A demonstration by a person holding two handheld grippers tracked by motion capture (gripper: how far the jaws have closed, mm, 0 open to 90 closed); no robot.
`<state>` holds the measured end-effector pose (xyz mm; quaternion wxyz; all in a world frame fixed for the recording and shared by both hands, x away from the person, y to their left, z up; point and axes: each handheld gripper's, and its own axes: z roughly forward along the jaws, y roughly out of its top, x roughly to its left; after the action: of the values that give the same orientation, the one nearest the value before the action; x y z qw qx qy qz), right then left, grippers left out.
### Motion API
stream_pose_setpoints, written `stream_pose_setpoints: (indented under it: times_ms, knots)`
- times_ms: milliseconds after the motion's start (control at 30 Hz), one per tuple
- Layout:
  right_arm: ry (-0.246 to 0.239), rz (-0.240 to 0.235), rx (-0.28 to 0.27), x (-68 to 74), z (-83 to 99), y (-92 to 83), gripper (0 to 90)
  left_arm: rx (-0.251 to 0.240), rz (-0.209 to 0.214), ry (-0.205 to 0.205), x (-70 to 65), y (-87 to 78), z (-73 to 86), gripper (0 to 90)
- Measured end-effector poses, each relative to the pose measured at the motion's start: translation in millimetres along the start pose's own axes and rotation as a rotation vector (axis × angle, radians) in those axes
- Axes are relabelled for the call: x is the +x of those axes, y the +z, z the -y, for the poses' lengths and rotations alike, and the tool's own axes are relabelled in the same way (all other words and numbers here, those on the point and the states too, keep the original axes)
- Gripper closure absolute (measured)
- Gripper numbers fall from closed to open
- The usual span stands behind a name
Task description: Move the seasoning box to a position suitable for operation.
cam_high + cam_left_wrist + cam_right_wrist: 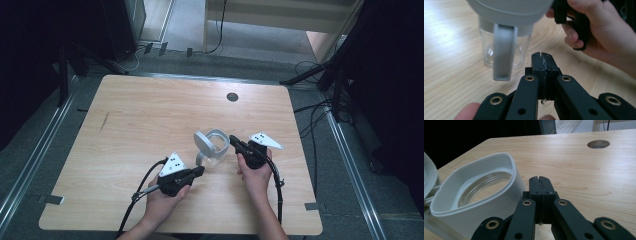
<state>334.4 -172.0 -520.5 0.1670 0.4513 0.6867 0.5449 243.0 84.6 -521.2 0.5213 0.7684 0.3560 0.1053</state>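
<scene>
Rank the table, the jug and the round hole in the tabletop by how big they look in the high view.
1. table, by far the largest.
2. jug, open-lidded, between the two grippers.
3. round hole, the smallest, though it lies farther from the camera.

Both hands hold grippers low and angled inward, left gripper and right gripper, jaws closed empty.
</scene>
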Motion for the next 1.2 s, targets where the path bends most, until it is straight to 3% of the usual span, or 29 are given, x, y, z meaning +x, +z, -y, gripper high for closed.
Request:
stream_pose_setpoints:
  times_ms: [433, 567, 700, 733, 767, 867, 1000, 1200]
  knots:
    - [-0.041, -0.016, -0.007, 16.2, 6.7, -13.4, 90.0, 0.008, -0.055, -0.018, 21.6, -1.8, -0.8, 90.0]
    - [-0.047, -0.011, -0.010, 14.5, 1.1, -9.5, 90.0, 0.007, -0.055, -0.020, 22.7, -1.6, -1.2, 90.0]
    - [-0.042, -0.019, -0.019, 5.1, -12.3, 6.7, 90.0, 0.009, -0.063, -0.024, 24.6, -1.5, -2.1, 90.0]
    - [-0.052, -0.031, -0.017, 3.6, -16.6, 11.6, 90.0, 0.007, -0.059, -0.030, 25.6, -1.2, -2.5, 90.0]
    - [-0.101, -0.056, -0.023, 3.7, -26.2, 21.6, 90.0, 0.003, -0.054, -0.033, 26.7, -0.6, -2.6, 90.0]
    - [-0.138, -0.098, -0.012, 3.6, -37.0, 32.3, 90.0, 0.004, -0.063, -0.026, 29.0, -0.2, -2.9, 90.0]
    - [-0.146, -0.175, 0.030, 1.9, -44.4, 44.4, 90.0, -0.002, -0.071, -0.054, 38.0, -1.1, -4.9, 90.0]
    - [-0.135, -0.199, 0.045, -1.2, -42.1, 43.1, 90.0, -0.011, -0.103, -0.079, 53.2, -3.0, -8.1, 90.0]
